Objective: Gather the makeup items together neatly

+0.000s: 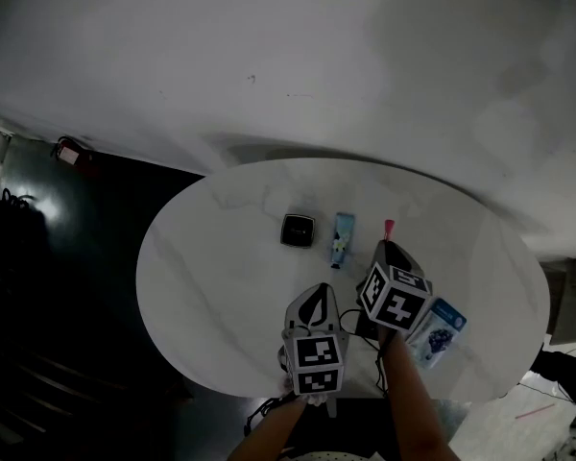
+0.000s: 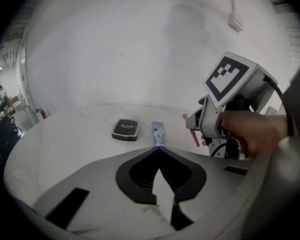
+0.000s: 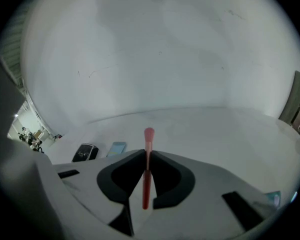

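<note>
Right gripper (image 3: 148, 153) pinching a slim, smooth pink stick (image 3: 147, 181), its rounded tip beyond the fingertips (image 3: 135, 160); left gripper (image 2: 158, 149) fingers pressed together.

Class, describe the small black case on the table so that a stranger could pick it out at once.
Start at the round white table. Near its middle the case lies just left of a slim blue tube, not touching it. It is the only black, square thing there.

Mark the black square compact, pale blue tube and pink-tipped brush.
black square compact (image 1: 298, 230), head view, lid centre
pale blue tube (image 1: 342, 239), head view, mid-body
pink-tipped brush (image 3: 149, 133), right gripper view, rounded tip
</note>
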The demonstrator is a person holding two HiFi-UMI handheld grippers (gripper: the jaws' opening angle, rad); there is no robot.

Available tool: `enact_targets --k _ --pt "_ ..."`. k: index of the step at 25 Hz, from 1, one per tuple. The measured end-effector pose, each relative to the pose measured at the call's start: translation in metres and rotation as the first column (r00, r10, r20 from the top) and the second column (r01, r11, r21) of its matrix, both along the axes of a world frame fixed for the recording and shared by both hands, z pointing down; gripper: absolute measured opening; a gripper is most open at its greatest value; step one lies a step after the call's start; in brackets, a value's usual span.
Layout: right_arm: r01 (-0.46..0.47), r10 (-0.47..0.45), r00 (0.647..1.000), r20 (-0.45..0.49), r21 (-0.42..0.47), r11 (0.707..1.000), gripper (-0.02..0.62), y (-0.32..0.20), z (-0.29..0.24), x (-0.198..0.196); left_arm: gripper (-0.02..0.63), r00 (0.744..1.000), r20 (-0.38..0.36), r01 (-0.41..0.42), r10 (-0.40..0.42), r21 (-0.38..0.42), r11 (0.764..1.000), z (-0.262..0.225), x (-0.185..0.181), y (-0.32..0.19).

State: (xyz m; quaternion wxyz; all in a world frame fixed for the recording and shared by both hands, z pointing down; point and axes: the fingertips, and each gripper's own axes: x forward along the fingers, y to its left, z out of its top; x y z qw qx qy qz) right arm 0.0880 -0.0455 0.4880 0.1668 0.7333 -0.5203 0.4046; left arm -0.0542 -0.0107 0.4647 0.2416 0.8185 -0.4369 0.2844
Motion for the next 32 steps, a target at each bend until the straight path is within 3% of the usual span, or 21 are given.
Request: enact_targets --k 32 --pt "0.01 -0.013 1.0 -0.027 -0.124 0.992 0.071 -0.009 0.034 0.001 0.034 1.0 0.022 -0.003 0.004 -0.047 0.999 0.019 0.005 0.0"
